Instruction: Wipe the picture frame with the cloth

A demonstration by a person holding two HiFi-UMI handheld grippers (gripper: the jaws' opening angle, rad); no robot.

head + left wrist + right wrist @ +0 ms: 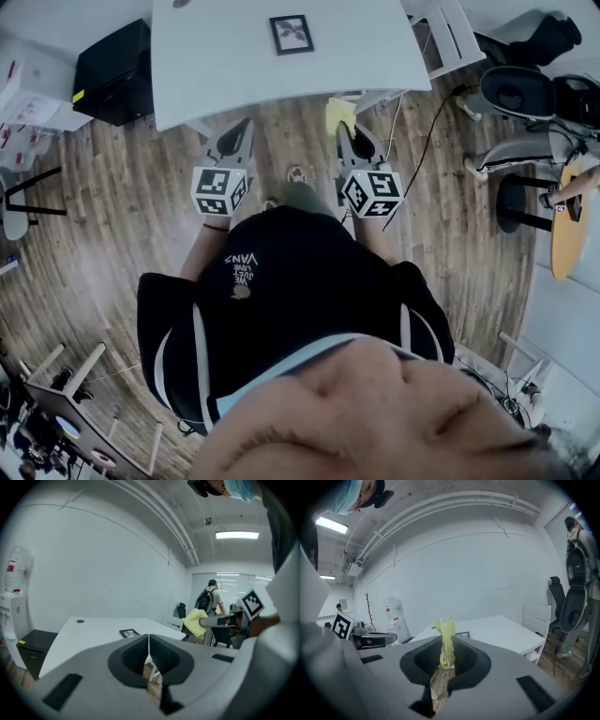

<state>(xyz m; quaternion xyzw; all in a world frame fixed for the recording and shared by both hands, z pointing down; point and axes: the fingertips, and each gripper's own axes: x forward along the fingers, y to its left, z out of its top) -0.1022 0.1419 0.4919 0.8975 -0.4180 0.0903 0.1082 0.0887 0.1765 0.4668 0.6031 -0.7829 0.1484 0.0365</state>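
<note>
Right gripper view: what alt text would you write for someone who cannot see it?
The right gripper pinches a bunched yellow cloth between its shut jaws. Beyond it stands a white table with a small picture frame on it, and a person wearing a backpack is at the far right.

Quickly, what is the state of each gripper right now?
Left gripper: closed, holding nothing.
Right gripper: closed on the yellow cloth.

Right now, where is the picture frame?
Head view: the picture frame lies flat on the white table, beyond the right claw gripping the yellow cloth.
</note>
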